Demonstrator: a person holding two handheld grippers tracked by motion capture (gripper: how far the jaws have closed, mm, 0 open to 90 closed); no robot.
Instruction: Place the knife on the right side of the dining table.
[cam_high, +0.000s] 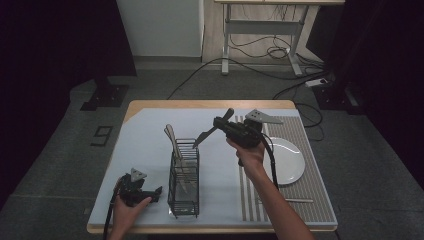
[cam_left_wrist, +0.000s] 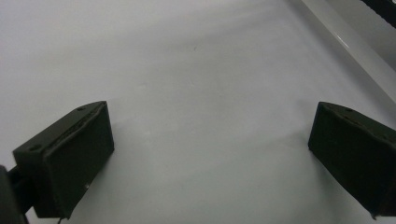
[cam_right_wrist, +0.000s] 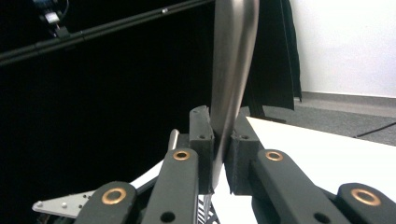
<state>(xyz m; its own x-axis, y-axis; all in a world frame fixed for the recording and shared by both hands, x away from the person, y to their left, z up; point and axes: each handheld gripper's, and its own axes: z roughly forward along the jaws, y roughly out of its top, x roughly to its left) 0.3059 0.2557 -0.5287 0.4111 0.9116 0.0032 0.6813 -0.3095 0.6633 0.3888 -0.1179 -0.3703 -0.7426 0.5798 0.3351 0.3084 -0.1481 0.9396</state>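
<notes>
My right gripper (cam_high: 219, 123) is held above the middle of the table, shut on a metal piece of cutlery (cam_high: 202, 136) that slants down-left toward the top of a black wire cutlery basket (cam_high: 183, 192). In the right gripper view the shiny cutlery (cam_right_wrist: 232, 56) rises from between the closed pads, my right gripper (cam_right_wrist: 220, 142) pinching its lower part. Other cutlery pieces (cam_high: 172, 136) stand in the basket. My left gripper (cam_high: 150, 192) rests low at the front left of the table, open, pointing toward the basket. In its own view my left gripper (cam_left_wrist: 210, 140) has nothing between its jaws.
A white plate (cam_high: 287, 160) lies on a striped placemat (cam_high: 320, 175) at the right. One slim utensil (cam_high: 295, 200) lies on the mat near the front. The pale table top (cam_high: 145, 135) is bare left of the basket. Cables and a desk frame (cam_high: 260, 30) lie beyond the table.
</notes>
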